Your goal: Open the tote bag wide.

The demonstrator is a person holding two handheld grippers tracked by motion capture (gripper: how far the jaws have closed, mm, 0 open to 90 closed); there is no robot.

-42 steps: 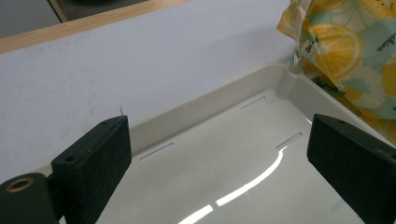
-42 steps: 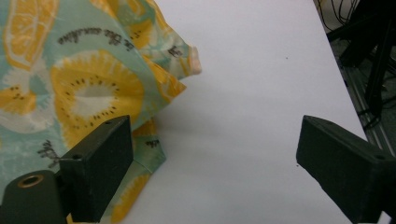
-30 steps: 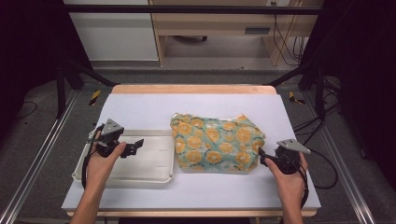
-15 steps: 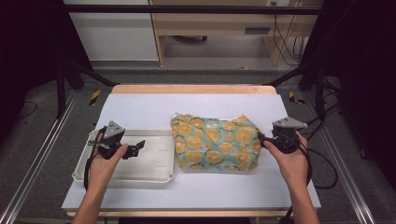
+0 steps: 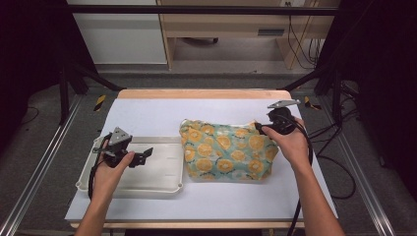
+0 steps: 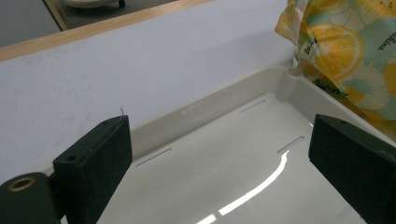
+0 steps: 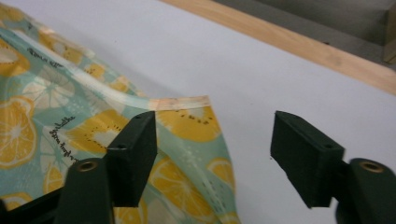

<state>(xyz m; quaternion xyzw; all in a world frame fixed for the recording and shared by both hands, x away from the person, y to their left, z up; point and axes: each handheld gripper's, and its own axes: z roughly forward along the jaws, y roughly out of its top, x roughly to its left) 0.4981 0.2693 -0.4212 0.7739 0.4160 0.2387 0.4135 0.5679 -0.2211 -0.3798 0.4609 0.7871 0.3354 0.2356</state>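
My right gripper [image 7: 212, 156] has its jaws apart with nothing pinched; they have just been widening again after a brief narrowing, and the far right corner of the fruit-print bag [image 5: 226, 150] sits partly between them, its sealed top edge just past the nearer pad. To take this corner well, I judge I should slide forward until the seam lies squarely between both pads, then close on the flat double layer rather than on the loose wrinkled fabric below it, so the bag lifts without slipping.

My left gripper [image 6: 219, 172] also stands open and empty, hovering over the white tray [image 5: 162, 184], which lies on the desk [image 5: 147, 110] just left of the bag; the bag's left edge overlaps the tray's rim. I should keep that hand clear until the corner is secure.

Compared with a second ago, my right hand has travelled from the bag's near right corner up to its far right corner. The left hand, the tray and the bag lie as they did.
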